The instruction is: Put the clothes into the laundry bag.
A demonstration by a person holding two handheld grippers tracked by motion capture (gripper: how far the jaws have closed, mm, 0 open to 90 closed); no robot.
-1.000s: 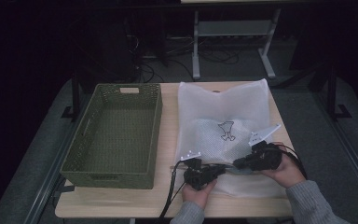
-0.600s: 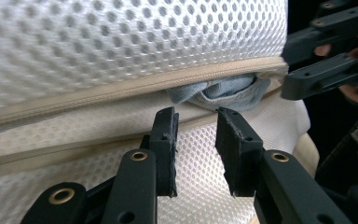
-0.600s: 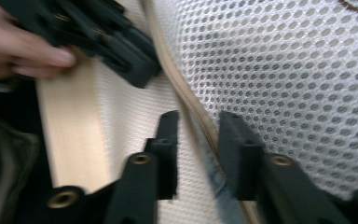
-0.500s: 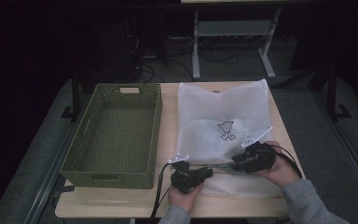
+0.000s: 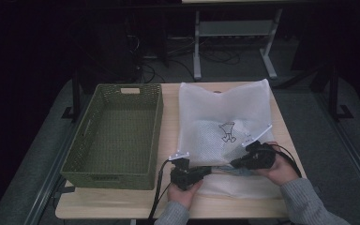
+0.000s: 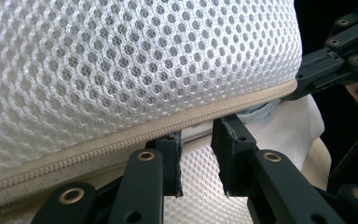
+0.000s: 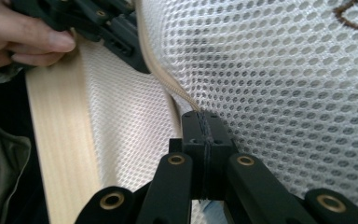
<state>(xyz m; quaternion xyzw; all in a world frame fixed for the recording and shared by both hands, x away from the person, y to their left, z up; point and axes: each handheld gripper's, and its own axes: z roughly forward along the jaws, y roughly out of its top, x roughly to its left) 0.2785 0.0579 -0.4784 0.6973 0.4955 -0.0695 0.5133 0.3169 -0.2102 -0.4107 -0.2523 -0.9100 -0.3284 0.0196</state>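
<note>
Mesh bag [image 5: 225, 126] lies flat on the table [image 5: 168, 108], right of the green basket [image 5: 117, 133], near edge toward you. Your right gripper [image 7: 204, 122] is clamped tight on the zipper edge [image 7: 165, 77], jaws pressed together with the beige tape pinched between them. Your left gripper [image 6: 196, 140] has just been closing; its jaws sit a small gap apart right under the zipper [image 6: 135, 135], mesh in the gap, pads not yet pressing it. In the high view both grippers [image 5: 190, 173] [image 5: 253, 157] sit along the bag's near edge, apart.
</note>
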